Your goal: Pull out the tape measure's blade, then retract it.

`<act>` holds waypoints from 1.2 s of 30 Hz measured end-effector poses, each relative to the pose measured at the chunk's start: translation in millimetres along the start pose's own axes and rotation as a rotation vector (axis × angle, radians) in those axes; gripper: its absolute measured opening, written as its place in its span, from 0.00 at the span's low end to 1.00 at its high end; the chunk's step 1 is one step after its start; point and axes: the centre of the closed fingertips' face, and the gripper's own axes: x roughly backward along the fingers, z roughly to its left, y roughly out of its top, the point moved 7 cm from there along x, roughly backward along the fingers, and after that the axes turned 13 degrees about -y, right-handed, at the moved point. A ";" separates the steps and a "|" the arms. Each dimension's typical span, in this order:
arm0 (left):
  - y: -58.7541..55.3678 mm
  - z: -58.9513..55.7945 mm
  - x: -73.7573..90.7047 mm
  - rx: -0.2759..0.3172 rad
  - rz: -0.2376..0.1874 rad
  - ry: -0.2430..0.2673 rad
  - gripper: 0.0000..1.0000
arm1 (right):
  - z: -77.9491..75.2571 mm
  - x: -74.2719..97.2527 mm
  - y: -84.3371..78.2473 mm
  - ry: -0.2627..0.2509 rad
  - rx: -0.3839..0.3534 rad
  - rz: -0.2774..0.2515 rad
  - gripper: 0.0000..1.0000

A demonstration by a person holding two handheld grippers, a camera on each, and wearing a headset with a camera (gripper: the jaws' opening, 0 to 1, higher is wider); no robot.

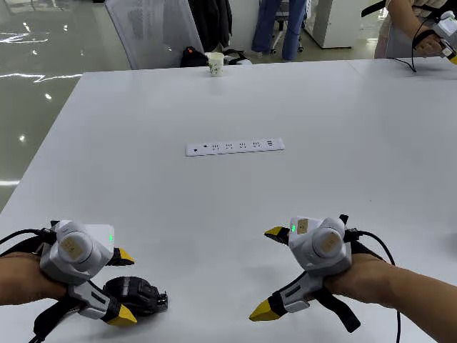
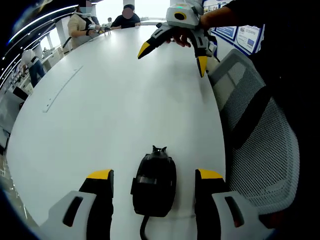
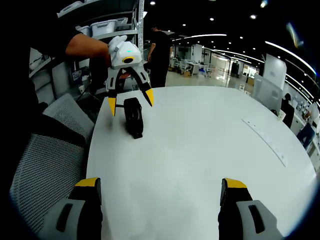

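Observation:
A black tape measure (image 1: 139, 294) lies on the white table (image 1: 235, 193) near its front left edge, blade retracted. My left gripper (image 1: 123, 286) is open and straddles it, one yellow-tipped jaw on each side with a gap to the case. In the left gripper view the tape measure (image 2: 154, 182) sits between the jaws, its blade hook pointing away. My right gripper (image 1: 268, 271) hovers open to the right, holding nothing. The right gripper view shows the left gripper (image 3: 130, 102) over the tape measure (image 3: 133, 117). The right gripper (image 2: 173, 57) also appears across the table in the left gripper view.
A white power strip (image 1: 235, 146) lies mid-table, and a paper cup (image 1: 216, 63) stands at the far edge. A grey mesh chair (image 2: 260, 125) stands by the table's near side. A person's hand with another gripper (image 1: 432, 39) works at the far right corner.

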 end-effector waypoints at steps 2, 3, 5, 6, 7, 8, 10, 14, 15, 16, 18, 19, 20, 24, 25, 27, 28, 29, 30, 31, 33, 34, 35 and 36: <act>-0.6 0.4 -1.2 -0.003 0.008 -0.004 0.60 | 0.4 -2.9 1.6 0.006 -0.001 -0.002 0.99; -0.5 0.0 -1.8 -0.005 0.013 -0.007 0.59 | 1.0 -4.7 2.7 0.009 0.004 -0.005 0.99; -2.6 0.3 -3.3 -0.019 0.045 -0.010 0.55 | 2.5 -6.3 5.7 0.016 0.011 -0.008 0.99; -6.0 1.5 -3.7 -0.045 0.095 -0.002 0.52 | 2.9 -8.8 6.6 0.021 0.016 -0.011 0.99; -7.0 2.3 -4.7 -0.058 0.121 0.012 0.48 | 3.3 -10.3 7.3 0.023 0.019 -0.011 0.99; -6.2 0.8 -7.4 -0.046 0.106 0.001 0.47 | 3.7 -11.6 8.1 0.026 0.020 -0.011 0.99; -5.7 -0.2 -9.6 -0.034 0.102 -0.015 0.45 | 5.1 -14.9 9.9 0.036 0.020 -0.012 0.99; -5.2 -0.7 -12.1 -0.039 0.101 -0.014 0.40 | 7.3 -21.3 12.7 0.051 0.022 -0.012 0.99; -5.3 -0.2 -12.5 -0.042 0.103 -0.007 0.40 | 7.8 -22.5 13.6 0.055 0.021 -0.014 0.99; -5.7 0.4 -12.7 -0.045 0.107 -0.003 0.38 | 8.6 -24.1 14.7 0.059 0.021 -0.014 0.99; -5.3 3.1 -10.8 -0.061 0.122 0.021 0.32 | 9.6 -26.5 16.5 0.064 0.023 -0.016 0.99; -5.0 3.1 -12.1 -0.047 0.118 0.012 0.31 | 10.1 -28.6 17.8 0.067 0.024 -0.017 0.99; -5.6 2.8 -11.9 -0.048 0.126 0.013 0.31 | 10.9 -29.9 18.2 0.069 0.025 -0.017 0.99; -4.6 1.5 -12.4 -0.072 0.152 0.021 0.30 | 15.3 -35.0 21.8 0.085 0.030 -0.018 0.99; -4.1 1.3 -12.8 -0.066 0.154 0.023 0.30 | 16.3 -36.3 22.2 0.089 0.032 -0.018 0.99; -4.4 1.1 -12.5 -0.066 0.155 0.019 0.30 | 17.9 -39.5 22.0 0.096 0.036 -0.016 0.99; -4.5 1.0 -12.5 -0.067 0.155 0.017 0.30 | 18.5 -40.8 22.2 0.097 0.036 -0.015 0.99; -4.8 1.4 -12.5 -0.069 0.154 0.017 0.30 | 19.7 -42.9 22.1 0.102 0.036 -0.012 0.99; -4.9 1.8 -12.3 -0.065 0.152 0.018 0.30 | 20.5 -44.6 22.1 0.106 0.034 -0.011 0.99; -4.8 1.4 -12.6 -0.065 0.149 0.022 0.30 | 21.6 -47.2 21.8 0.109 0.033 -0.007 0.99; -5.2 1.6 -12.6 -0.062 0.145 0.024 0.30 | 22.3 -50.9 21.8 0.108 0.032 -0.001 0.99; -5.6 2.3 -12.3 -0.057 0.141 0.024 0.30 | 23.5 -53.1 22.7 0.109 0.031 -0.001 0.99; -5.6 1.9 -12.6 -0.048 0.136 0.025 0.30 | 24.5 -54.7 23.6 0.111 0.029 0.000 0.99; -5.6 1.5 -12.8 -0.046 0.134 0.029 0.30 | 25.9 -57.4 25.2 0.113 0.027 -0.002 0.99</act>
